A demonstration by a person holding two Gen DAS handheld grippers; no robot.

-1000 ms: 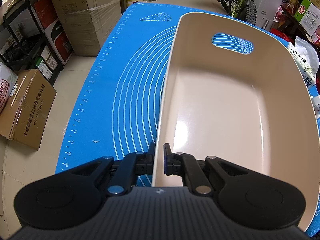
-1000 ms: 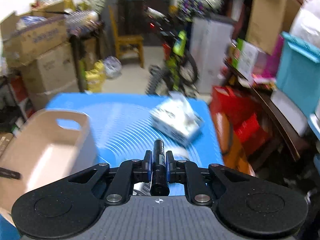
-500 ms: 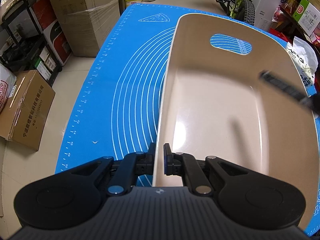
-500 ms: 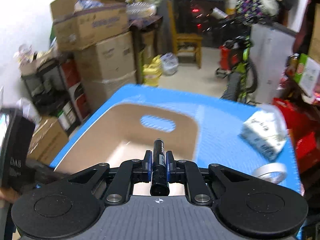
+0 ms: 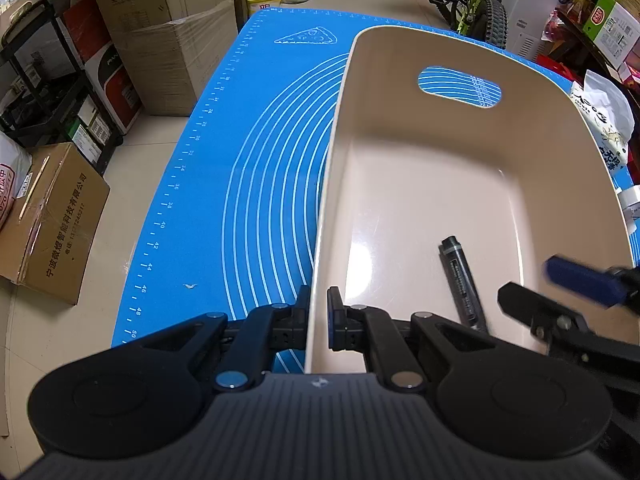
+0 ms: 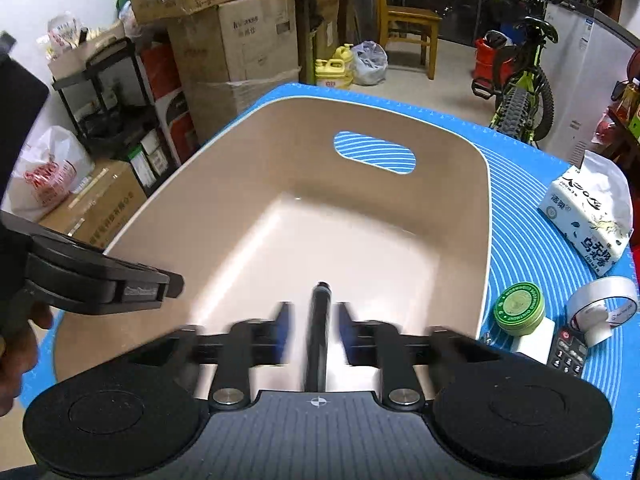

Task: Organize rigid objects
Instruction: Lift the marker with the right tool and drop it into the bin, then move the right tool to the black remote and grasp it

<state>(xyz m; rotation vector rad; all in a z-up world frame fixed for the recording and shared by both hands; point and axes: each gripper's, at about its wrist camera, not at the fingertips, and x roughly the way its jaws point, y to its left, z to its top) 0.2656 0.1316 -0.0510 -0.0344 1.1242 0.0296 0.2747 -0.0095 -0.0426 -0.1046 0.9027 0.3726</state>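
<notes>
Now the right hand-held gripper (image 6: 312, 334) is opening, marker (image 5: 462, 280) released into basin (image 5: 400, 80).

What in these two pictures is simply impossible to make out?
- Right wrist view: the black marker and the opening right tongs are motion-blurred, so whether it has landed in the beige bin is unclear.
- Left wrist view: the marker's near end hides behind the left tongs, shut on the bin wall.
- The remote control is cut off by the right tongs' body.
</notes>
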